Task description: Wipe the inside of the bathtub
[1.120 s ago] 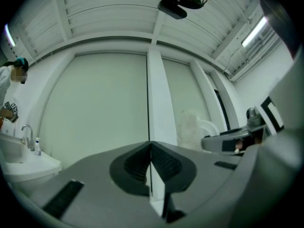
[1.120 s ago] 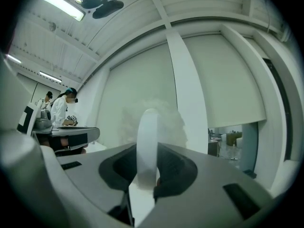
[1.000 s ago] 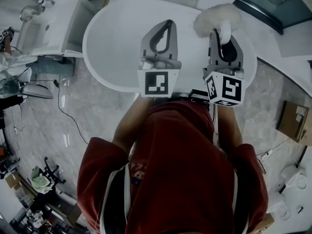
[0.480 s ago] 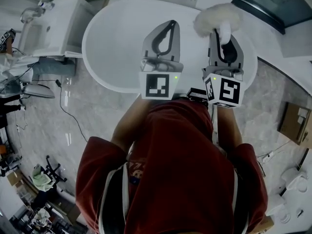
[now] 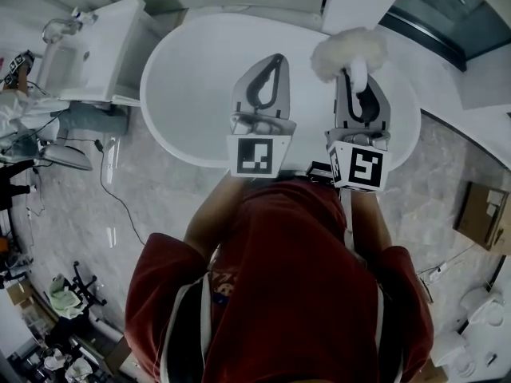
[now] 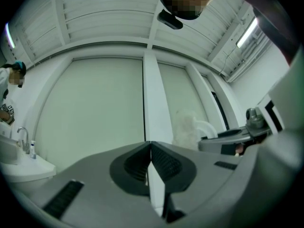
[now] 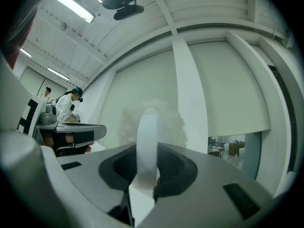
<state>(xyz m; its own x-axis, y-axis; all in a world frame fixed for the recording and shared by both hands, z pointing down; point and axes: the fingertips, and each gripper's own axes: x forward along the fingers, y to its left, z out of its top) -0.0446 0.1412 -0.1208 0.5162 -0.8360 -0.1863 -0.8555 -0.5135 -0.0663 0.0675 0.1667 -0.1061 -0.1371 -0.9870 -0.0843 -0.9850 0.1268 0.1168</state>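
Currently, left gripper [image 5: 276,61] clenched empty over bathtub [image 5: 188,78], right gripper [image 5: 358,82] clamped on duster [image 5: 349,50], fluffy head at jaws' 12 o'clock, both poses near unchanged since earlier.

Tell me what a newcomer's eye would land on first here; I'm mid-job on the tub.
The white oval bathtub fills the top of the head view, with both grippers held over it. The right gripper is clamped on the handle of a fluffy white duster, whose head sits toward the tub's far right side. The left gripper beside it is shut and empty, and the person's red top fills the lower middle.
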